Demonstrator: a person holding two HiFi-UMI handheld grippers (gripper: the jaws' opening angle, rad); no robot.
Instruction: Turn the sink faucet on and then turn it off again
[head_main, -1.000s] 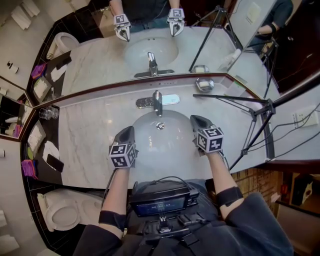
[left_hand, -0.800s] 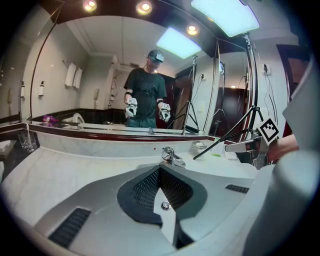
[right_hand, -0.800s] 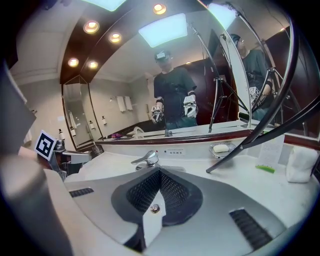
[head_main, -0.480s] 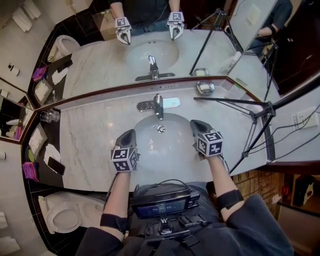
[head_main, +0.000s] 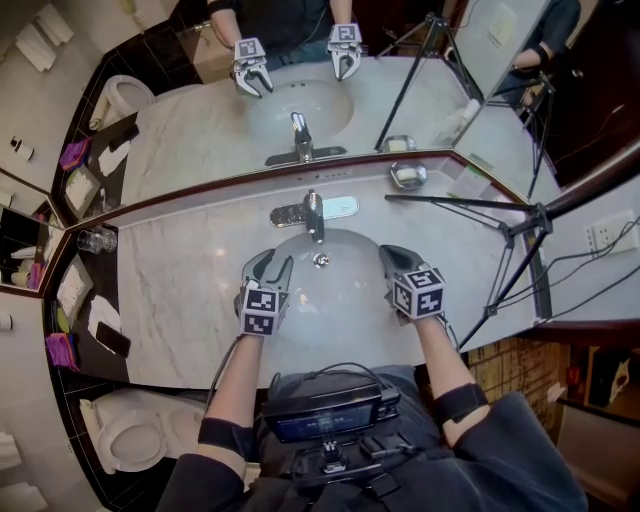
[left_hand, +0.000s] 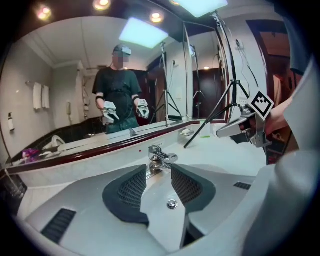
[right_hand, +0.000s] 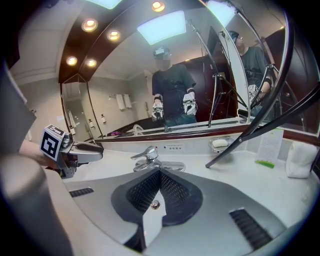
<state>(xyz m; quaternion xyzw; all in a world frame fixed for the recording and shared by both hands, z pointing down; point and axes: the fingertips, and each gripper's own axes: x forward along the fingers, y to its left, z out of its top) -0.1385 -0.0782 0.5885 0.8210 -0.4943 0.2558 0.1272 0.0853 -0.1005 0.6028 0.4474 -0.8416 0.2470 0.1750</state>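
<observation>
Faucet (head_main: 314, 212) aside, what differs from a second ago?
Left gripper (head_main: 272, 266) has slid rightward over the sink (head_main: 335, 300); its jaws have just been opening and stand spread, nothing between them. Right gripper (head_main: 386, 252) stayed put, jaws pressed together, empty.
And the faucet?
Chrome, 1 lever, behind the basin, below the mirror (head_main: 300, 90), apart from both grippers

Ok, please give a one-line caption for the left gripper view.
Left gripper, jaws just opened with nothing between them, faces the faucet; shut right gripper beside.
</observation>
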